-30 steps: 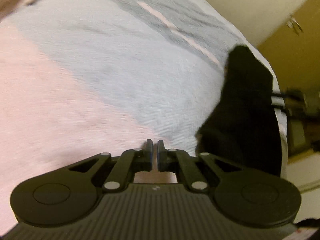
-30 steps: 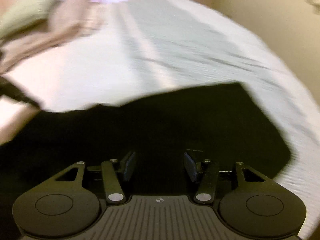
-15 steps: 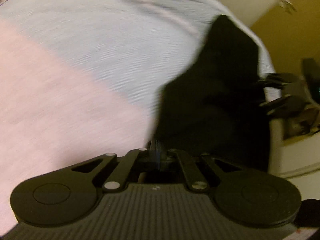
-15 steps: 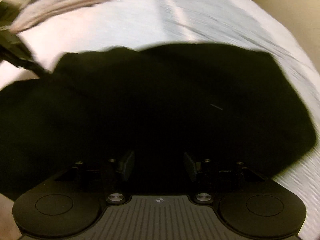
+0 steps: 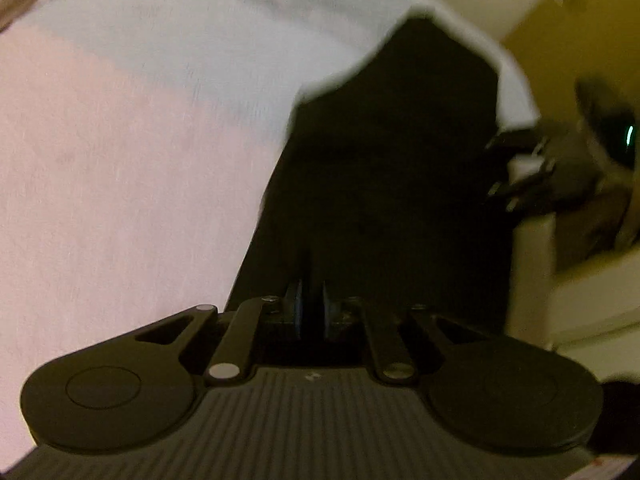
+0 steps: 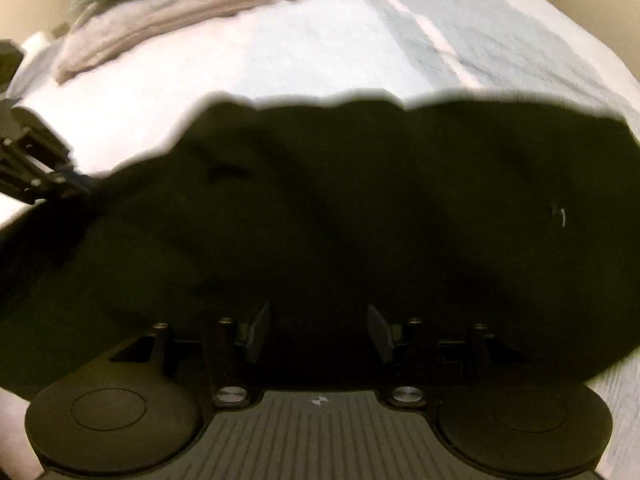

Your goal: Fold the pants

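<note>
The black fabric pants (image 6: 360,220) stretch lengthwise left to right across the pale bedspread (image 6: 320,40), directly beneath the half-open, empty right gripper (image 6: 318,330), while the left gripper (image 5: 311,308), at the pants' end, is opening narrowly over them.

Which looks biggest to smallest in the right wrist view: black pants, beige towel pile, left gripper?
1. black pants, filling most of the frame.
2. beige towel pile, though farther off.
3. left gripper, cut off by the frame's edge.

Black pants (image 6: 360,208), pale blue and pink striped bedspread (image 6: 500,52), beige blanket (image 6: 168,12), black grippers' fingers (image 6: 258,330)
</note>
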Demonstrator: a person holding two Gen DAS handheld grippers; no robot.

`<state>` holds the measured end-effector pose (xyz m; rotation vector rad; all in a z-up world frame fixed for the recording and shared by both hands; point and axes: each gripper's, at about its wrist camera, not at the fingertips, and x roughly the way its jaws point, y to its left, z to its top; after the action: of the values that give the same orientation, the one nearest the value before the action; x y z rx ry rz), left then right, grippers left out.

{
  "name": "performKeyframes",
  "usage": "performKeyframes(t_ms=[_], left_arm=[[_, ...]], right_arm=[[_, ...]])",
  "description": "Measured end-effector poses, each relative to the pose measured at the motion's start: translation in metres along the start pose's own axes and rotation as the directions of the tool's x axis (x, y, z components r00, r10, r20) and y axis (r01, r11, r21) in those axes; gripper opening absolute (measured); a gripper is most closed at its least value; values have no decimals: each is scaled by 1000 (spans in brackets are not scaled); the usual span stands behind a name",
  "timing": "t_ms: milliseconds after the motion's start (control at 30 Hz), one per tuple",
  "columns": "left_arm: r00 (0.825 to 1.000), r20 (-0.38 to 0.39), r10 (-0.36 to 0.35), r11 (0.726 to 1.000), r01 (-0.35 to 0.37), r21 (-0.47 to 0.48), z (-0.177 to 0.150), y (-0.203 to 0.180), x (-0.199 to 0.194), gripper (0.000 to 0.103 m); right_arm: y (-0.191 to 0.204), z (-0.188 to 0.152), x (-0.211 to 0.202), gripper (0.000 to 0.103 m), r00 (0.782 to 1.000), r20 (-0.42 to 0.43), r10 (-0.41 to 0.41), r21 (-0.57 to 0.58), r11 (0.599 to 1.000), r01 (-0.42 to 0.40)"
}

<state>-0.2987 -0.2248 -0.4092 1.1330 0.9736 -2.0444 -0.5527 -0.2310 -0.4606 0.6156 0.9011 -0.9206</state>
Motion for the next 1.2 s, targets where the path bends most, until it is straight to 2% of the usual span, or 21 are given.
performKeyframes(t_ms=[33,67,167,200,267,400,500,567,600,667,767,833,900,1000,1100,1200], left_arm=[[1000,1,13,1000,-13,-16,-12,12,-1,8],[999,14,33,998,-32,-59,-26,29,-7,3],[994,47,102,990,-97,-107,-56,58,-28,3],[989,51,140,984,-133,-120,-67,64,-36,10],[982,57,181,977,-173,-124,-86,73,-50,5],[975,134,178,979,-162,-120,-127,74,-96,6],[975,166,148,987,-135,-88,-156,54,-115,7],[980,148,132,990,-124,-65,-186,54,-124,8],[984,127,128,991,-120,-65,-203,60,-128,8],[982,61,177,983,-173,-66,-237,63,-131,8],[970,14,243,962,-239,-129,-287,85,-145,5],[953,-15,304,940,-302,-158,-312,94,-164,3],[933,-34,357,913,-357,-197,-328,97,-182,3],[923,5,386,898,-374,-231,-337,90,-203,3],[930,54,363,916,-345,-206,-335,70,-201,10],[933,23,360,924,-353,-147,-342,72,-187,11]], right_arm=[[-1,-8,-6,51,999,-6,-52,-1,999,52],[-3,-14,-11,51,995,-9,-96,15,995,96],[11,-28,-33,51,971,-35,-236,75,968,238],[21,-28,-39,51,965,-27,-259,85,962,261],[54,-26,-56,51,965,28,-261,121,959,256],[153,-27,-57,51,980,108,-167,104,982,155],[222,-32,-33,51,994,92,-59,82,995,52],[258,-43,-16,51,999,49,-3,34,999,2],[275,-52,-9,51,1000,30,-4,-16,1000,4],[291,-68,-7,52,998,47,-41,-106,993,46],[283,-87,-23,52,999,29,-34,-110,993,37],[282,-87,-31,52,997,-13,-78,-136,988,76],[295,-82,-44,52,995,-3,-102,-136,986,101],[342,-75,-60,52,997,77,1,-190,982,13],[409,-79,-48,52,986,91,143,-296,949,-110],[455,-100,-24,52,976,26,215,-317,928,-196]])
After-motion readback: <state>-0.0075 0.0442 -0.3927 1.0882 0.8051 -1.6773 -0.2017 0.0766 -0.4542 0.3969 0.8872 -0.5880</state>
